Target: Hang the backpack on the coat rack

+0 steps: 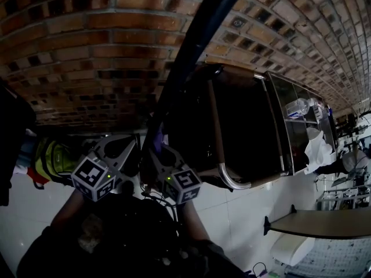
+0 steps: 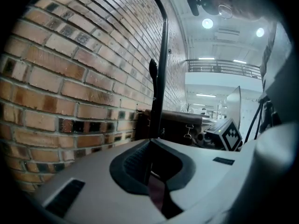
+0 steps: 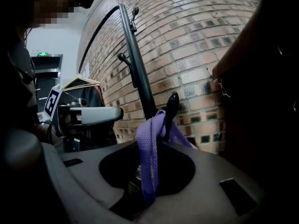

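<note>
The black coat rack pole (image 1: 197,33) stands against the brick wall. In the right gripper view a purple strap (image 3: 148,148) of the backpack is looped over a low black hook (image 3: 172,107) on the pole (image 3: 138,73). From the hook it drops into the gap of my right gripper (image 3: 148,176), whose jaws stand apart round it. My left gripper (image 2: 153,169) is shut on a dark strap (image 2: 159,195) right beside the pole (image 2: 161,69). In the head view both grippers, left (image 1: 132,146) and right (image 1: 155,146), sit side by side at the pole's foot. A dark bulk (image 1: 124,230) hangs below them.
A dark wooden cabinet (image 1: 243,126) with a metal rail stands just right of the rack. A yellow-green bag (image 1: 55,158) lies on the white tiled floor at the left. A grey table (image 1: 324,222) is at the lower right. Higher hooks (image 3: 122,57) stick out of the pole.
</note>
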Motion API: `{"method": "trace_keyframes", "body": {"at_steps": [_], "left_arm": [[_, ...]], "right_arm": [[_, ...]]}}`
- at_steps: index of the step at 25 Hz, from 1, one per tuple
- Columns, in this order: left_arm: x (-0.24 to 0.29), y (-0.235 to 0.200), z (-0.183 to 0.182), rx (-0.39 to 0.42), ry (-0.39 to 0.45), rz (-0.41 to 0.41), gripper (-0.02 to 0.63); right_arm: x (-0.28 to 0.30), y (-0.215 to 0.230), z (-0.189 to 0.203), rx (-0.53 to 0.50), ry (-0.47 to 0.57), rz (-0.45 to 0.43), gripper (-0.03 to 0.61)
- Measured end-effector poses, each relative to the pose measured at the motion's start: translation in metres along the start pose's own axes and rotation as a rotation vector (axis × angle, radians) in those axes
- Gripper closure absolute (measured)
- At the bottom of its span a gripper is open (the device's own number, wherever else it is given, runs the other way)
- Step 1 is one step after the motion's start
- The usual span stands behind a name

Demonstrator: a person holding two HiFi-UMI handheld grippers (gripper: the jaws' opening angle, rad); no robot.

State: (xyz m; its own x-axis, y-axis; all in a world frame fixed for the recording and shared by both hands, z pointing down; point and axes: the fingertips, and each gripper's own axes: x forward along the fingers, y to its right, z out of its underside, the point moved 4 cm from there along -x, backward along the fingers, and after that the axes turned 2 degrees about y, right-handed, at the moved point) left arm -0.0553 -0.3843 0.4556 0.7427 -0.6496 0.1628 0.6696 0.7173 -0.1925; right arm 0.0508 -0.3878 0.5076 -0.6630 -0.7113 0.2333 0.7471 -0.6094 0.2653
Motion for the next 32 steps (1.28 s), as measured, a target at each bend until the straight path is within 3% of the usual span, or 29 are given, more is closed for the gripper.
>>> {"method": "trace_keyframes", "body": {"at_steps": [5,13,18,32], "left_arm": [[-0.009,0.009,0.004,-0.002,-0.015,-0.017,0.577],[-0.022,0.027,0.004,0.003,0.013,-0.045,0.577],[-0.037,0.043,0.004,0.009,0.015,-0.077,0.577],[-0.115,0.187,0.023,0.033,0.034,-0.094,0.577]], "right_arm": [[-0.003,0.003,0.004,0.009,0.034,0.008,0.451],[-0.035,0.000,0.011,-0.021,0.046,0.044,0.437],[-0.073,-0.006,0.007,-0.027,0.104,0.070,0.436],[-0.221,-0.093,0.004,-0.044,0.228,-0.006,0.436]]}}
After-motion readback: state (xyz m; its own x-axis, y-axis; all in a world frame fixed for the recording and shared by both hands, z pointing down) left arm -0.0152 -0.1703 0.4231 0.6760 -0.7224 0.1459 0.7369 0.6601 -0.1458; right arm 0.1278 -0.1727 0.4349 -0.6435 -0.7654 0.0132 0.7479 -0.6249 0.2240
